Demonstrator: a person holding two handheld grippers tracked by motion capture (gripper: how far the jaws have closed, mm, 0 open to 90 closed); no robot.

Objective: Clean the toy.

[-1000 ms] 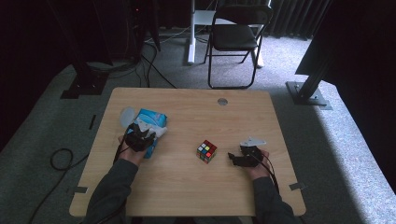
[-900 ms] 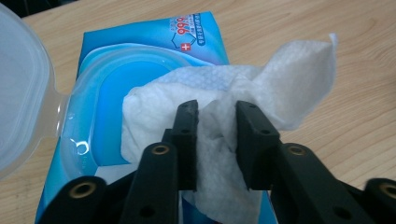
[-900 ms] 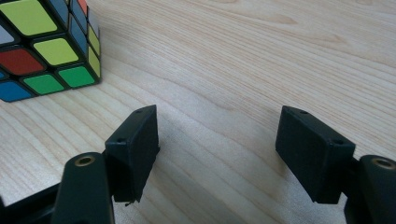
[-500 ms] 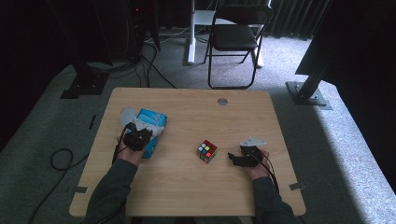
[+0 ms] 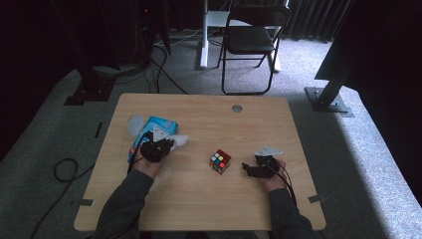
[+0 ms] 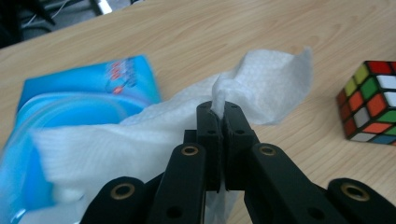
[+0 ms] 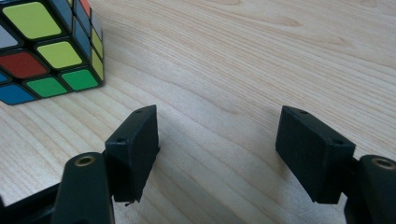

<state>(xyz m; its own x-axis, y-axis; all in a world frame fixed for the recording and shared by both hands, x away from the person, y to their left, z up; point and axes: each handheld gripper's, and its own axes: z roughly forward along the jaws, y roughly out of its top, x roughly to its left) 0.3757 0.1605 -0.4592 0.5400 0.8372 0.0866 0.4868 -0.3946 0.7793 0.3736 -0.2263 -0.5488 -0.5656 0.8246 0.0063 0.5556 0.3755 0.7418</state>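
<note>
The left gripper [image 6: 218,122] is clamped on a thin white crinkled tissue sheet [image 6: 196,116], which stretches lengthwise from the flat blue plastic tissue pack [image 6: 70,98] behind it past its jaws toward the multicoloured puzzle cube [image 6: 373,100]. The right gripper [image 7: 217,149] sits with jaws apart beside that cube.

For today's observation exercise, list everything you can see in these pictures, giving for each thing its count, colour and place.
wipe: 1, white, pinched in the left gripper, trailing from the pack
pack: 1, blue, table's left part, under the left gripper
lid: 1, pale, at the pack's far left corner
cube: 1, multicoloured, table's middle, between the grippers
table: 1, light wood, centre
hole cap: 1, grey, table's far edge
chair: 1, black, beyond the table
cable: 1, black, floor at left
left gripper: 1, black, shut on the wipe
right gripper: 1, black, open, right of the cube
sleeves: 2, dark, bottom edge
</note>
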